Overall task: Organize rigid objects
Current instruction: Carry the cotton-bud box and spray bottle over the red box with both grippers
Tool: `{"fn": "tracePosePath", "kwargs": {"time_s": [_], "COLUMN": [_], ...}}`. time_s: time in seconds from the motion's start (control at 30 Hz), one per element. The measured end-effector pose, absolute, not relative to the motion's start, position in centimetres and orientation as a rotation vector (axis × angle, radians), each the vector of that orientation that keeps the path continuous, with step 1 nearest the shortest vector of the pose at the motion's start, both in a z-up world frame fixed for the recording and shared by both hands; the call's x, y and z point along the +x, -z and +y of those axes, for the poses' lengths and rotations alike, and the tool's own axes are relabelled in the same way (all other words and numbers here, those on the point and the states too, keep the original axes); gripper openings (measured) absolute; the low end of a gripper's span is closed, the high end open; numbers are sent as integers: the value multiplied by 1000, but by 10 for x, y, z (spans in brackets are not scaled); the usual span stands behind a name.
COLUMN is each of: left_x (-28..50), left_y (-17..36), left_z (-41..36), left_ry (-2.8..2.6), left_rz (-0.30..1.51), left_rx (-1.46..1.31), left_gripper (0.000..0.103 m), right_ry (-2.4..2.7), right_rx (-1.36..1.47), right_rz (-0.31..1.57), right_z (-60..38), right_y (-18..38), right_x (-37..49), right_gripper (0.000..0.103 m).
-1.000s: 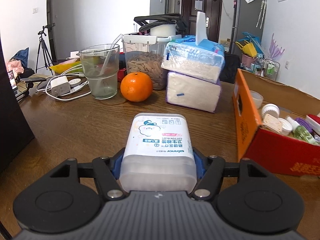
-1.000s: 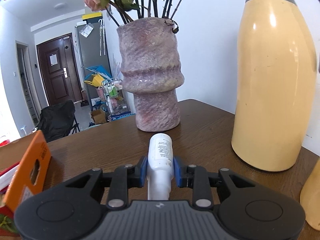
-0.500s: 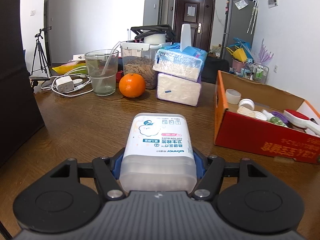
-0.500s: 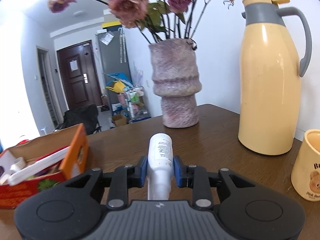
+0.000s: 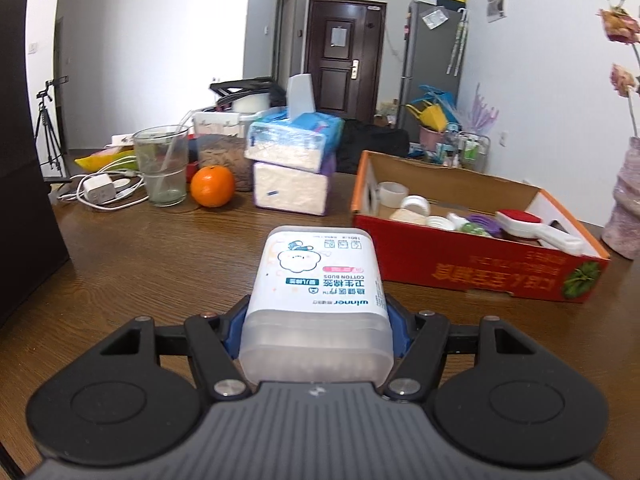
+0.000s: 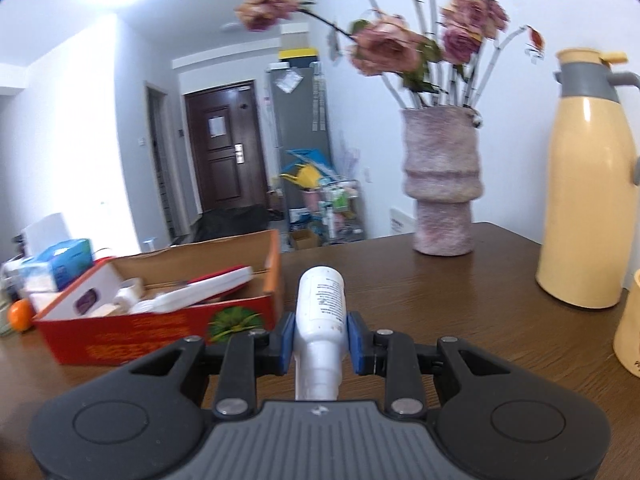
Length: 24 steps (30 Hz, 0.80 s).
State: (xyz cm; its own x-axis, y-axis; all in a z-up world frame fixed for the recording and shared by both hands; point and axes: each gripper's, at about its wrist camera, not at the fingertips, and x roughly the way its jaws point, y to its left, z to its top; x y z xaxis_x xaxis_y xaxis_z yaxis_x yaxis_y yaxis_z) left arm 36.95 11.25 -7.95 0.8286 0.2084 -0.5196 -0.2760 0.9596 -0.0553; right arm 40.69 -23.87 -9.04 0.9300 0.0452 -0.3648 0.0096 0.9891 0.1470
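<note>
Both tongs nearer red box (image 5: pixel 472 264)

A dark wooden worktop (image 5: pixel 168 264) is seen. On it are set a red cardboard box (image 5: pixel 460 258), two stacked tissue packs (image 5: pixel 290 196), an orange (image 5: pixel 212 186), a glass (image 5: pixel 162 170), a white charger with cable (image 5: pixel 98 192), a pink vase (image 6: pixel 442 184), a cream thermos jug (image 6: pixel 584 200) and a mug (image 6: pixel 628 320).
</note>
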Motion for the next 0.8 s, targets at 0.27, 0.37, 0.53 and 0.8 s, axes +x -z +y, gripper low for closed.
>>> {"fn": "tracePosePath", "kwargs": {"time_s": [0.27,0.37,0.53,0.8], "left_x": [362,361,364,388], "left_y": [68,64,54,40], "left_z": [82,71,57,47], "left_ry": [-200,-180,-167,-164], "left_rz": [512,504,489,463], "left_rx": [-124,-126,-131,-139], "left_gripper": [66,66,66,66], "right_ry": [-123,-154,-185,-190], "right_rx": [143,142,152,199], "right_rz": [355,355,347,339], "right_z": [-200,-188,-175,-165], "right_y": [82,81,76,67], "right_x": [385,382,380,395], "right_gripper": [27,27,27,27]}}
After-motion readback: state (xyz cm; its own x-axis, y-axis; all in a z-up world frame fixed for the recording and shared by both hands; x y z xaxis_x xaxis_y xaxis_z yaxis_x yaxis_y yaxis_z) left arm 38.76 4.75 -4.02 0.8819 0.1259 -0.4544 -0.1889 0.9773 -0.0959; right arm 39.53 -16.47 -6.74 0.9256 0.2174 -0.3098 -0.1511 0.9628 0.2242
